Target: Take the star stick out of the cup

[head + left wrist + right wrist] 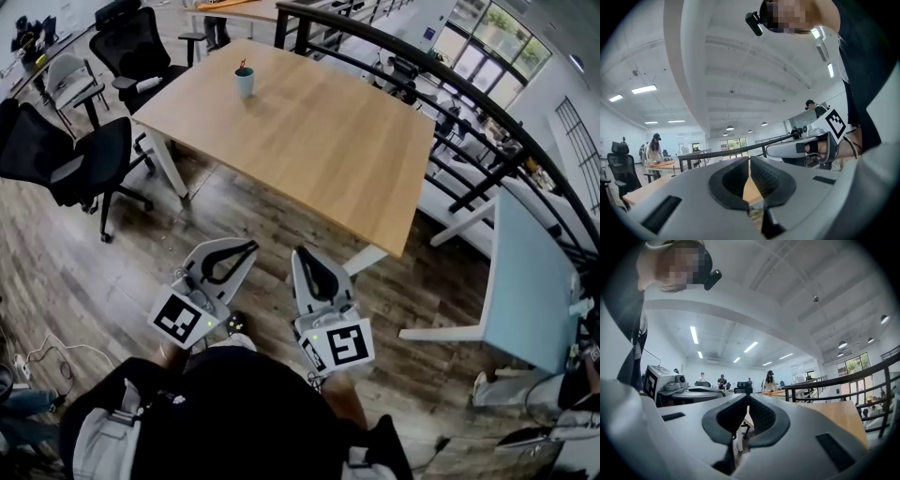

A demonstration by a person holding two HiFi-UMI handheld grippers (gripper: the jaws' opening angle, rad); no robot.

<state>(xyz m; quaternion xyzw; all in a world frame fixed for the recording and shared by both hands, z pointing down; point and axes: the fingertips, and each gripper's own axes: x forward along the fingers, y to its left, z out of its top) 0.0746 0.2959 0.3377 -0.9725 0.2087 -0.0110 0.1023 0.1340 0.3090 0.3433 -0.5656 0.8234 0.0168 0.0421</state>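
Star stick (242, 66) pokes up out of the cup (244, 84); the cup stands on the wooden table (309, 141), near its far edge. Both tongs are off the table, on its near side, well apart from the cup; the left gripper (249, 247) is pinched closed with nothing in it — the right gripper (301, 254) is the same, tips touching and empty; a black chair (56, 155) sits left of the table.
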